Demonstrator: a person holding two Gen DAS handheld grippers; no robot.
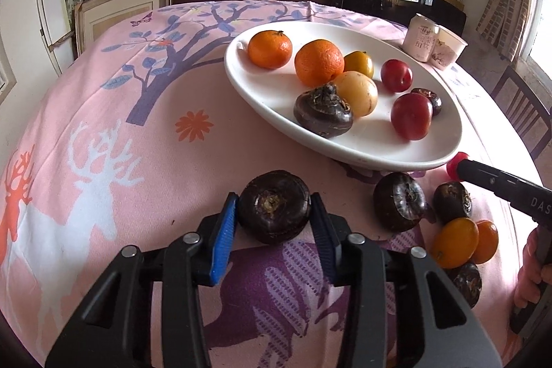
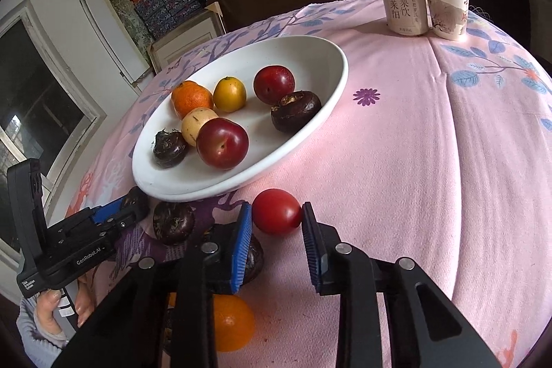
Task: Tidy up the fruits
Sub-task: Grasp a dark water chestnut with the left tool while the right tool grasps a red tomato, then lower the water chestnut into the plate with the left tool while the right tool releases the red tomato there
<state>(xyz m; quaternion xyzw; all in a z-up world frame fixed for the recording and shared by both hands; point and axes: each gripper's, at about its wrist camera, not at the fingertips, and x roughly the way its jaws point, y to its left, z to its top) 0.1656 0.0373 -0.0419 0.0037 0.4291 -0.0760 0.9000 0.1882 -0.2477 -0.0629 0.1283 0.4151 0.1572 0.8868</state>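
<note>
My left gripper point(image 1: 273, 197) is shut on a dark water chestnut point(image 1: 272, 212) that rests on the pink tablecloth in front of the white oval plate point(image 1: 345, 147). In the right wrist view, my right gripper point(image 2: 276, 204) is shut on a red plum point(image 2: 276, 214) just below the plate's rim point(image 2: 241, 175). The plate holds two tangerines, two yellow fruits, two red plums and two water chestnuts. Loose on the cloth between the grippers lie water chestnuts point(image 1: 398, 200) point(image 1: 452, 200) and small orange fruits point(image 1: 455, 242).
A drink can point(image 2: 403, 6) and a paper cup point(image 2: 448, 7) stand at the table's far right. A wooden chair point(image 1: 524, 112) stands by the right edge. Shelves with boxes fill the back wall. A person's hands hold both gripper handles.
</note>
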